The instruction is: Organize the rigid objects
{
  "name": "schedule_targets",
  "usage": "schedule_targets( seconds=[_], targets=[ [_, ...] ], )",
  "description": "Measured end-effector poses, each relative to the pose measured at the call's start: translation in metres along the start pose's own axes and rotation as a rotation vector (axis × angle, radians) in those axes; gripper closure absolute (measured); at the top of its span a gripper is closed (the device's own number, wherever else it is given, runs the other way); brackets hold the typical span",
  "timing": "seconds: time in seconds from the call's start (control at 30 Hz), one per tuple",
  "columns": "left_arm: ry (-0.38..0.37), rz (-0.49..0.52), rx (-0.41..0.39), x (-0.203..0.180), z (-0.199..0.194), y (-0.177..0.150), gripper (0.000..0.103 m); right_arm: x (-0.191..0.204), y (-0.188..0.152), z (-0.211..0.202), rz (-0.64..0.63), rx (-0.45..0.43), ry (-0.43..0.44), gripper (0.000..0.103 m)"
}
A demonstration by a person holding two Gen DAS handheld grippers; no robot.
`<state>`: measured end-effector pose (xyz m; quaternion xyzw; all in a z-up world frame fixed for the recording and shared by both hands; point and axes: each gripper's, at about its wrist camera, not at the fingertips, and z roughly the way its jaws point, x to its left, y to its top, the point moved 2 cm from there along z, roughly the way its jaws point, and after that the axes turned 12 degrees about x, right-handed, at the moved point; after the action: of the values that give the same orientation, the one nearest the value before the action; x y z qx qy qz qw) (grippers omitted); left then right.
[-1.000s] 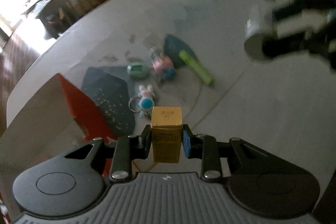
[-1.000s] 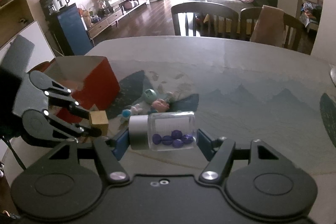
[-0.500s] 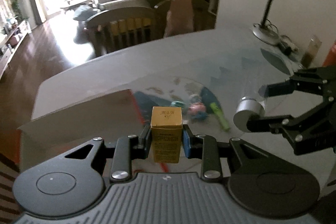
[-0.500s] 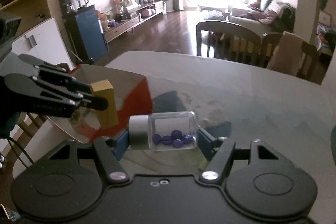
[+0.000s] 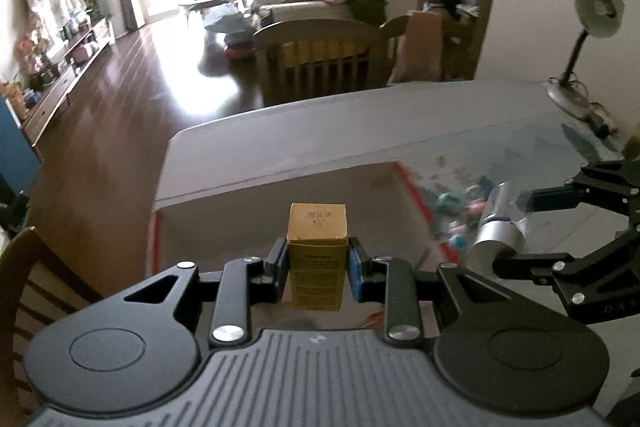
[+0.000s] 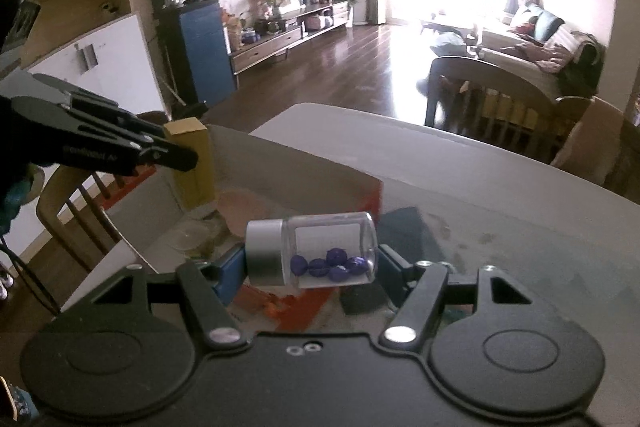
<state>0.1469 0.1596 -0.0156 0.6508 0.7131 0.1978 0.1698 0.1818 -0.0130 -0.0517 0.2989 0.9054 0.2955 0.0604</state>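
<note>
Yellow carton (image 5: pixel 317 255): small upright box, clamped at its sides by the left gripper (image 5: pixel 318 265), whose jaws are clenched on it. It hangs above the open red box (image 5: pixel 412 193). Print on its face and top flap is too small to read. In the right wrist view the carton (image 6: pixel 191 163) is partly covered by the black finger in front of it.

Glass vial (image 6: pixel 312 253): lying crosswise, silver cap to the left, several blue beads in its clear body. The right gripper (image 6: pixel 310 267) grasps it end to end, jaws closed on cap and base. It is held over the near right corner of the red box. In the left wrist view only the cap end (image 5: pixel 500 227) shows clearly; the clear body is blurred.

Red box: grey inside, red outside edges, standing on the grey table (image 5: pixel 360 119). Its near wall is hidden behind both gripper bodies, and its floor is hard to make out.

Small toys (image 5: pixel 460 207): a blurred cluster on the table right of the red box; single items cannot be told apart.

Desk lamp (image 5: pixel 588 39): far right of the red box, at the table's edge.

Chair (image 5: pixel 320 55): beyond the table, behind the red box.
</note>
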Motion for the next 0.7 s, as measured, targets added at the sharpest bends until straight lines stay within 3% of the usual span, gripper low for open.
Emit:
schedule_targets(
  seconds=[0.33,0.7],
  targets=[
    [0.062,-0.041,0.089,0.062,0.037,-0.016,0.074,0.038,0.020,0.065,-0.037,0.079,-0.041,0.035],
    [0.057,0.027,0.198,0.066,0.088,-0.028,0.074,0.056,0.021,0.111,-0.082,0.174,-0.083,0.036]
  ],
)
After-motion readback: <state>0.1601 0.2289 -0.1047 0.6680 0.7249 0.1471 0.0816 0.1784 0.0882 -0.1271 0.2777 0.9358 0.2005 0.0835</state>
